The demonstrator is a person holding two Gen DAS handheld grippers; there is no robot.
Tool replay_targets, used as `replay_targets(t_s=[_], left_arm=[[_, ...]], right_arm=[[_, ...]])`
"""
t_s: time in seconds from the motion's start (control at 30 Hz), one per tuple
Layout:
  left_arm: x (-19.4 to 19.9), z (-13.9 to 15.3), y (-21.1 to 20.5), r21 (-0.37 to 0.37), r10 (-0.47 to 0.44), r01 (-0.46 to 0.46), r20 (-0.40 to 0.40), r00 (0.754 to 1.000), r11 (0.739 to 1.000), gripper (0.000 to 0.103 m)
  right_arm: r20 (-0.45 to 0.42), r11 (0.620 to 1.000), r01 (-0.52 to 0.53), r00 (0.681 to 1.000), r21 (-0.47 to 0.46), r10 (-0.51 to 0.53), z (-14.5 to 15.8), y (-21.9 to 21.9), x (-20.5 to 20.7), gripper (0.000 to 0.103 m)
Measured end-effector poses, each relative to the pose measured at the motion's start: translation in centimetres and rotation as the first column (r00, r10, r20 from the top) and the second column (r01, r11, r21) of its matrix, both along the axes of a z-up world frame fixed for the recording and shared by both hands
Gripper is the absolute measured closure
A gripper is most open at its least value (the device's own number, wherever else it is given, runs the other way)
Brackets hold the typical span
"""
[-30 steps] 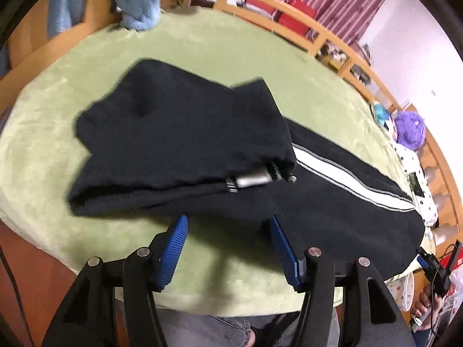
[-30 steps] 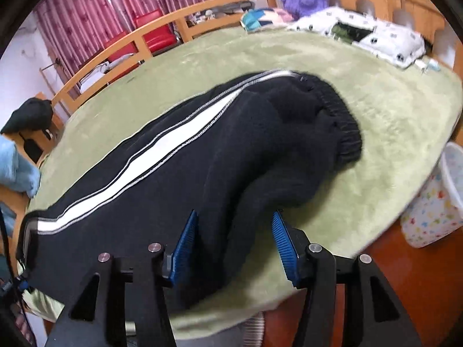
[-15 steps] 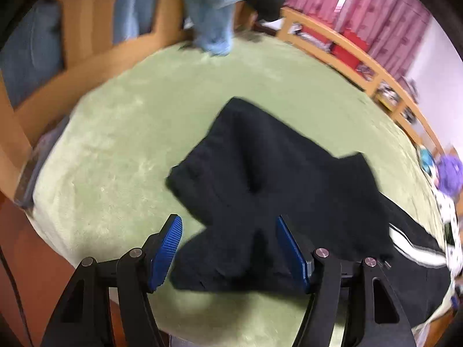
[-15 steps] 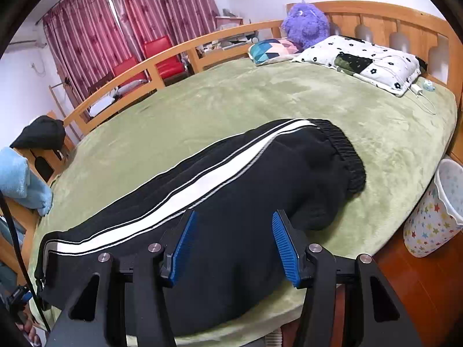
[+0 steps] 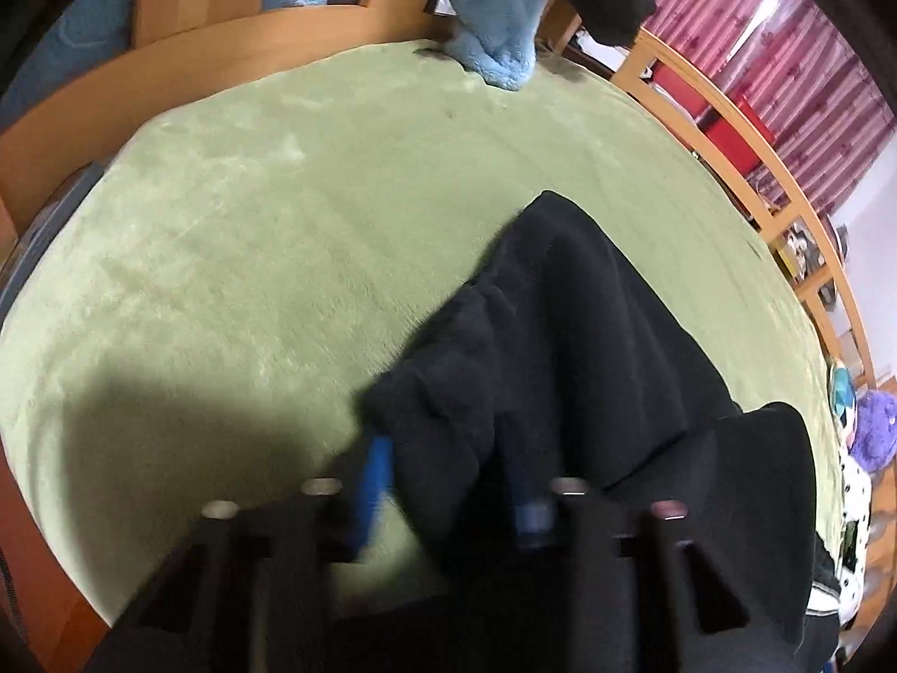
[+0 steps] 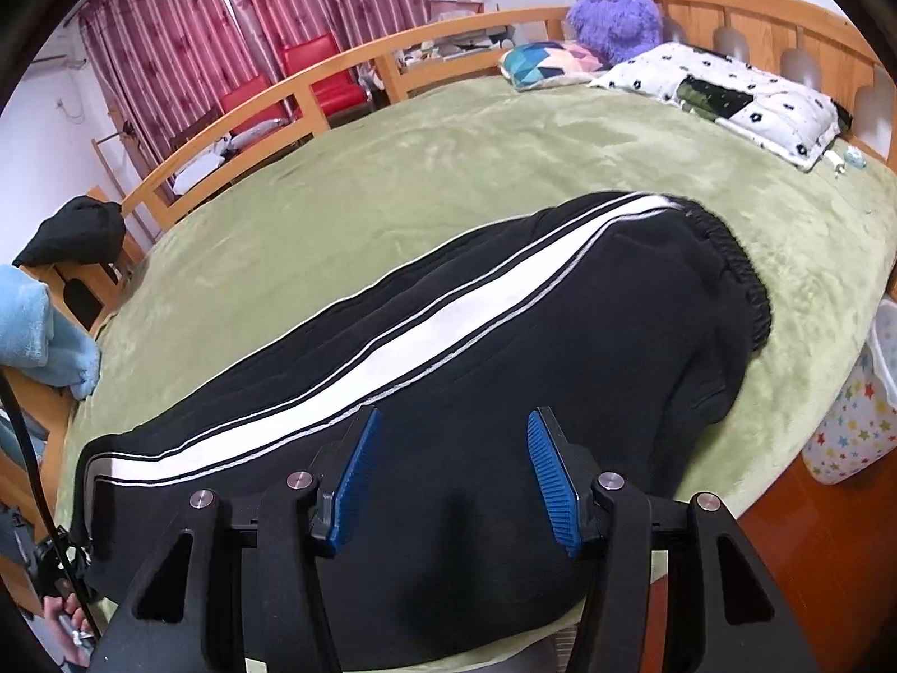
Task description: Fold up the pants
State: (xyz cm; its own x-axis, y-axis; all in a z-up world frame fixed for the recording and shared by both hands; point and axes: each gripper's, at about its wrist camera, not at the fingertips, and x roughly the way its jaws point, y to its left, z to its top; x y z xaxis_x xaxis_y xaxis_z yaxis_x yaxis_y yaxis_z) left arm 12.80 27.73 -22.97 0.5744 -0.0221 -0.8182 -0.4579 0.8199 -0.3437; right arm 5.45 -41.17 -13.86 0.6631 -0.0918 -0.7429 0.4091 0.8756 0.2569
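Note:
Black pants point(image 6: 504, 392) with a white side stripe lie lengthwise across the green bed cover point(image 6: 448, 157), elastic waistband at the right. In the left wrist view the leg end of the pants point(image 5: 560, 336) is bunched on the cover. My left gripper point(image 5: 448, 491) is closing, and a fold of that black cloth fills the gap between its blue pads; this view is blurred. My right gripper point(image 6: 448, 476) hovers open over the middle of the pants, with nothing between its pads.
A light blue blanket point(image 5: 504, 17) hangs over the wooden bed rail point(image 5: 729, 129). A purple plush toy point(image 6: 614, 11) and a spotted pillow point(image 6: 729, 95) lie at the head. A star-print bin point(image 6: 852, 420) stands on the floor at the right. A hand point(image 6: 67, 617) shows at the bottom left.
My left gripper moved along to the leg end and dropped onto it, its jaws narrowing around the cloth. My right gripper drew back and rose, so more of the pants shows.

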Motion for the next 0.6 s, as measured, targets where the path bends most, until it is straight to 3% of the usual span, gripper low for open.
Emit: replay_targets(t_s=[0.07, 0.13, 0.27, 0.43, 0.53, 0.6], left_arm=[[-0.2, 0.4, 0.6, 0.002, -0.018, 0.018, 0.015, 1.000, 1.000, 0.091], [-1.4, 1.6, 1.4, 0.045, 0.000, -0.003, 0.050, 0.999, 0.999, 0.092], [-2.6, 1.6, 2.7, -0.011, 0.001, 0.000, 0.043, 0.999, 1.000, 0.090], [-2.7, 1.6, 1.9, 0.039, -0.010, 0.011, -0.036, 0.999, 0.999, 0.071], [-3.7, 3.6, 0.4, 0.098, -0.051, 0.052, -0.010, 0.999, 0.994, 0.049], [-4.4, 5.4, -1.4, 0.143, -0.119, 0.114, 0.027, 0.993, 0.983, 0.046]], right_arm=[[-0.006, 1.000, -0.013, 1.000, 0.006, 0.013, -0.4, 0.7, 0.6, 0.049], [-0.017, 0.999, -0.033, 0.999, 0.002, 0.033, -0.7, 1.4, 1.2, 0.050], [-0.013, 0.998, -0.055, 0.998, -0.005, 0.055, -0.8, 2.3, 1.7, 0.049], [-0.016, 0.996, -0.078, 0.997, 0.032, 0.078, -1.5, 2.4, 1.9, 0.049], [0.002, 0.995, -0.083, 0.997, 0.049, 0.083, -1.7, 2.4, 1.5, 0.049], [0.002, 0.995, -0.081, 0.997, 0.055, 0.081, -2.0, 2.4, 1.4, 0.049]])
